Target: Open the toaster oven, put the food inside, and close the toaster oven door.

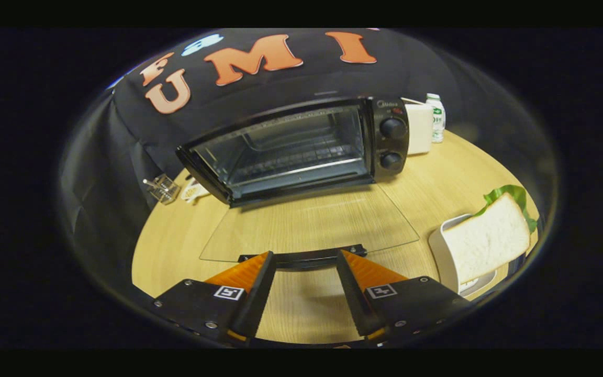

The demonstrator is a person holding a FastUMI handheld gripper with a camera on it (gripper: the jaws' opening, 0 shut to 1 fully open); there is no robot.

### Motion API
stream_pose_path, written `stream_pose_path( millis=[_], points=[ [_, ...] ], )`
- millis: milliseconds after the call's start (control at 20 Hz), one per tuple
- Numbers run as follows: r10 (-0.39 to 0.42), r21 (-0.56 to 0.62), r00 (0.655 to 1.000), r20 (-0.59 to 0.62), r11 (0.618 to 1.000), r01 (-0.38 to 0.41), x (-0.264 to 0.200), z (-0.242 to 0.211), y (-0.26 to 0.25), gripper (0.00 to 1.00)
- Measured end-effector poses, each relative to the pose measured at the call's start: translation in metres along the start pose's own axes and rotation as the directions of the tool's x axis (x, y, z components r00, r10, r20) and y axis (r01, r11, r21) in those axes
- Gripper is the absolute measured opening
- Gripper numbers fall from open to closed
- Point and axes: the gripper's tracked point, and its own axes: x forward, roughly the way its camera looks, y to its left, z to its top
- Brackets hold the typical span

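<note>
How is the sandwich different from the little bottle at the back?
The sandwich lies tilted on a white dish, close beside the open hand-held gripper; the bottle stands upright far beyond it, past the toaster oven. The sandwich is soft white bread with green leaf poking out; the bottle is clear plastic with a label. The sandwich looks much bigger, being nearer. Both rest over the same wooden table.

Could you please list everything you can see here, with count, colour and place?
toaster oven: one, black, far end of the table, door lowered flat.
glass door: one, clear, its black handle at the fingertips.
sandwich: one, white bread with green lettuce, on the white plate, beside the oven door.
bottle: one, white, behind the oven.
table: one, light wood.
hand-held gripper: one, black and orange, open.
</note>
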Motion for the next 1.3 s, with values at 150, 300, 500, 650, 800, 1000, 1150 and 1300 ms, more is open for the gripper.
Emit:
stream_pose_path(
  millis=[150, 300, 500, 650, 800, 1000, 1150, 1300],
  points=[
    [-0.048, -0.052, 0.998, -0.032, 0.998, 0.047, 0.012, -0.012, -0.003, 0.75],
    [-0.081, -0.164, 0.997, -0.017, 0.983, 0.077, 0.016, -0.012, -0.002, 0.76],
    [-0.049, -0.2, 0.999, -0.014, 0.979, 0.045, 0.014, -0.009, 0.002, 0.8],
    [0.007, -0.117, 1.0, 0.016, 0.993, -0.005, -0.002, 0.009, -0.003, 0.83],
    [0.008, -0.084, 0.998, 0.056, 0.996, -0.003, -0.022, 0.027, -0.025, 0.84],
    [-0.022, -0.049, 0.996, 0.084, 0.998, 0.026, -0.05, 0.039, -0.064, 0.87],
    [-0.032, -0.008, 0.996, 0.081, 0.999, 0.033, -0.073, 0.04, -0.098, 0.9],
    [-0.062, 0.001, 0.994, 0.088, 0.998, 0.062, -0.094, 0.045, -0.137, 0.99]
  ],
)
